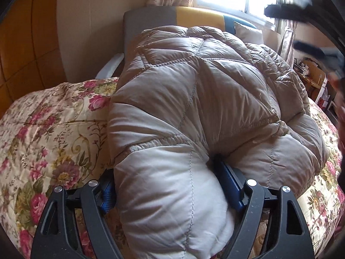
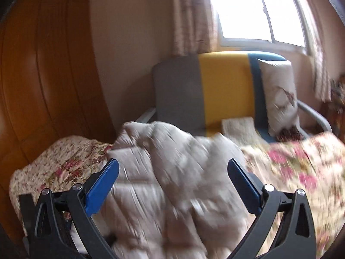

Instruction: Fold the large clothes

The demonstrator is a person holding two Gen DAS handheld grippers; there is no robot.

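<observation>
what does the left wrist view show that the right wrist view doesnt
Only the left wrist view shows the left gripper, its jaws clamped on a thick fold of the puffy jacket. Only the right wrist view shows the right gripper, jaws wide open above the jacket, gripping nothing, and the chair seat. Both show the jacket, the floral bedspread, the chair, its cushion and the window.

We find no writing, label, brand, number or sign that can be read in either view; the small boxes and clutter [image 1: 317, 79] at the far right edge of the left wrist view are too small and blurred for us to tell whether they carry any print, and the right wrist view is smeared by motion
</observation>
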